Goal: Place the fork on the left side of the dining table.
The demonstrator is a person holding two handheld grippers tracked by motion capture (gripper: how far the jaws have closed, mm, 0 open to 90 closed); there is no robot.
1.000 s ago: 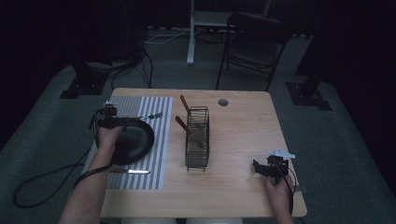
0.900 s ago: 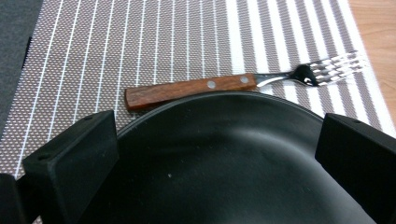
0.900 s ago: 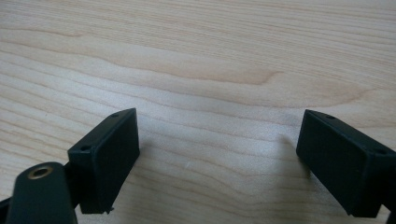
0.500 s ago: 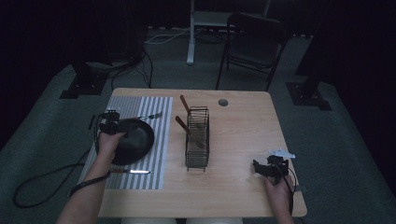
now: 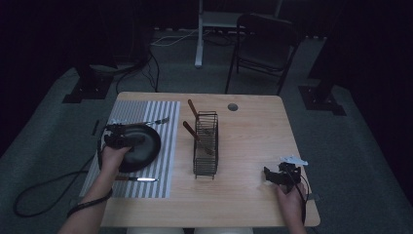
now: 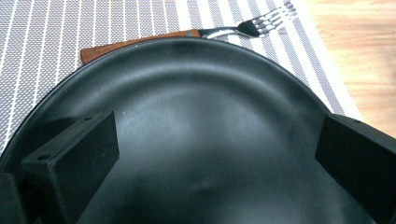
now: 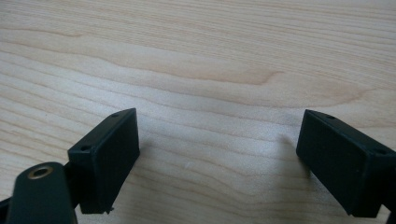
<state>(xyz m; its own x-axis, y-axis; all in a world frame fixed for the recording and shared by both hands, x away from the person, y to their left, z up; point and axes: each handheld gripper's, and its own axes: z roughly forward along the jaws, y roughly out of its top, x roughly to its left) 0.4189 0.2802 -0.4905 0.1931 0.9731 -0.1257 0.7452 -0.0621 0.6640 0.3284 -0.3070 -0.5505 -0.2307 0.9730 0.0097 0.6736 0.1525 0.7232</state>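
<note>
A black plate (image 5: 146, 148) lies on a striped placemat (image 5: 165, 114) at the table's left. My left gripper (image 5: 130, 138) hovers low over the plate's left part, open, with nothing between its jaws. In the left gripper view the plate (image 6: 201, 121) spreads under the open gripper (image 6: 215, 154), and a wooden-handled fork (image 6: 187, 35) lies just beyond the rim. My right gripper (image 5: 268, 175) rests near the table's front right, and it (image 7: 219, 158) is open over bare wood.
A fork (image 5: 148, 121) lies behind the plate and a knife (image 5: 137, 179) in front of it on the mat. A black wire rack (image 5: 205, 145) with wooden-handled utensils stands mid-table. A chair (image 5: 265, 41) is beyond the table.
My left gripper has drawn a little nearer to the person and sits further over the plate. The right gripper has not moved.
</note>
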